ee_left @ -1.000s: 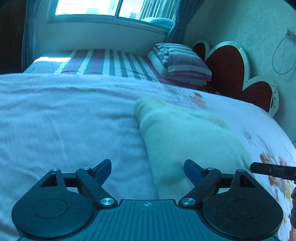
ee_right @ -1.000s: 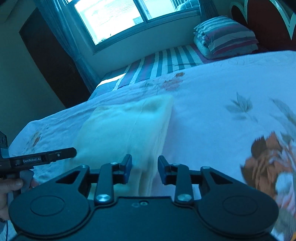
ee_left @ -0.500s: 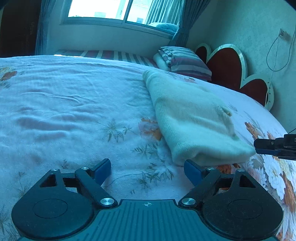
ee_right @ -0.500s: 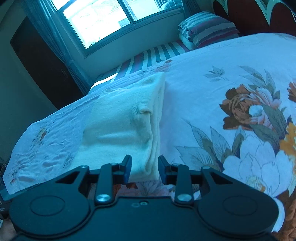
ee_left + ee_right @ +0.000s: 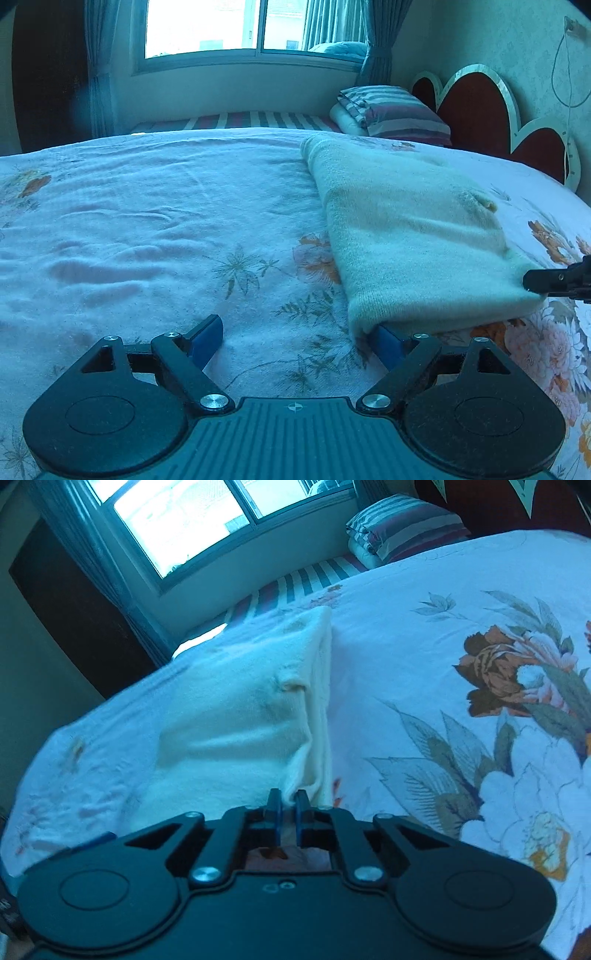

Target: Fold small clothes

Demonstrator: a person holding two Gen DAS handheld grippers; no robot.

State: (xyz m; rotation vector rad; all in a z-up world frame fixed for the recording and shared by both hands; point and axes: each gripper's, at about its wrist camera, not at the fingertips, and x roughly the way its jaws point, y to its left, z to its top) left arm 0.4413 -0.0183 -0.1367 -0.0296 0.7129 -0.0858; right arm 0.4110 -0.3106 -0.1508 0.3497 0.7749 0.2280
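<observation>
The sweater [image 5: 410, 229], cream knit and already folded into a long band, is laid on the bedspread [image 5: 147, 229], running from the near edge toward the far edge by the striped pillows [image 5: 395, 110]. Its near right corner is pinched in the right gripper [image 5: 287, 800], whose jaws have just been closing and now stand almost together with a fold of knit between them; the cloth is seen puckered up toward the pads. In the left view that gripper's tip [image 5: 554, 282] is seen against the same corner.

The left gripper [image 5: 295, 332] is held wide. One finger [image 5: 388, 341] is tucked under the near left corner of the sweater and the other [image 5: 207, 334] rests over bare bedspread, so nothing is gripped there yet.

The step in hand is judged to be the taking up of the near end for a further fold, with one corner secured and the other not. Next, the left jaws would need to be brought over the left corner and closed on all its layers. Both corners could then be lifted together and carried toward the far end, kept level so that the band is not skewed.
</observation>
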